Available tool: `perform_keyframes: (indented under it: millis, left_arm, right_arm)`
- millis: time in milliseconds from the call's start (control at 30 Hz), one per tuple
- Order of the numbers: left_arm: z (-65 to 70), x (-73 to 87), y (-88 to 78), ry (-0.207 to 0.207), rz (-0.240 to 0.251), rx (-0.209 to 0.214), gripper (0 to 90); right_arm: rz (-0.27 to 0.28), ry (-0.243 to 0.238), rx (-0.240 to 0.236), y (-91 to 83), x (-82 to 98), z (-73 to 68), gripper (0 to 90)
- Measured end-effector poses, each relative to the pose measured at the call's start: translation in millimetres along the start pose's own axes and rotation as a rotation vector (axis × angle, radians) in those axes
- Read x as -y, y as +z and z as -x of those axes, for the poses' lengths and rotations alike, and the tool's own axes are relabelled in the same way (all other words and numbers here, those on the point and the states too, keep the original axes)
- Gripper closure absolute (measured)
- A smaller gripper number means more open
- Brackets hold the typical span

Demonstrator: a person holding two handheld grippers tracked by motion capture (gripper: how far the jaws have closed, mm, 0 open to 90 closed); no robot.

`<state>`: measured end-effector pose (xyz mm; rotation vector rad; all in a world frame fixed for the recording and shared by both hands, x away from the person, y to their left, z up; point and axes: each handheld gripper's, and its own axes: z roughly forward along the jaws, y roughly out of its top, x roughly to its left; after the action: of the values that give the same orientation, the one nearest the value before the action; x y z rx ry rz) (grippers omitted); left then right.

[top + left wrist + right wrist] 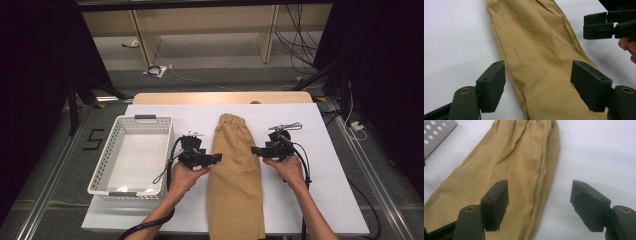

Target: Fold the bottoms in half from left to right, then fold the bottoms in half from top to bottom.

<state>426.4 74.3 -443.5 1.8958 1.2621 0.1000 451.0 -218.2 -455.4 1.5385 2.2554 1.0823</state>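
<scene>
Tan trousers (235,170) lie folded lengthwise on the white table cover (325,200), waistband at the far end, legs hanging over the near edge. My left gripper (216,158) sits at the cloth's left edge, jaws wide open, nothing pinched. In the left gripper view the tan cloth (536,55) lies flat beneath and between the open gripper (537,85). My right gripper (256,150) is at the cloth's right edge, also open. In the right gripper view the trousers (506,170) lie under its left jaw, bare cover under the other; the gripper (539,203) holds nothing.
A white perforated basket (132,155) stands left of the trousers, close to my left hand. The other hand's gripper (604,25) appears at the upper right of the left gripper view. Bare white cover lies right of the trousers. The table's far wooden edge (220,97) borders a cabled floor.
</scene>
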Motion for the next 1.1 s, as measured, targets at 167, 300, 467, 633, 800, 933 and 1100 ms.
perform_keyframes:
  millis: [167, 300, 467, 633, 800, 933, 1100]
  left_arm:
    - [-3.2, -7.6, 6.1, -0.017, -0.002, -0.001, 23.5]
    - [-5.9, -13.9, 11.9, -0.02, -0.018, -0.021, 22.8]
    - [-10.9, -18.1, 18.0, -0.045, -0.017, -0.032, 22.8]
    - [-16.4, -21.3, 26.9, -0.06, -0.029, -0.058, 22.8]
    - [-23.3, -23.9, 35.0, -0.089, -0.052, -0.075, 23.0]
    - [-24.5, -24.9, 39.3, -0.097, -0.059, -0.065, 23.1]
    - [-24.1, -27.3, 46.4, -0.108, -0.064, -0.076, 23.1]
  right_arm:
    - [0.002, -0.006, -0.009, -0.5, -0.3, 0.4, 28.9]
    - [0.004, -0.011, -0.019, -0.8, -1.2, -0.9, 27.8]
    - [0.01, -0.017, -0.03, -1.8, -2.0, -1.5, 26.9]
    - [0.008, -0.016, -0.034, -2.0, -2.2, -1.9, 26.8]
    - [0.007, -0.011, -0.041, -1.7, -2.0, -2.3, 26.7]
    - [0.004, -0.009, -0.043, -0.8, -2.0, -3.0, 26.8]
    - [0.004, -0.013, -0.041, -0.7, -2.1, -1.6, 26.8]
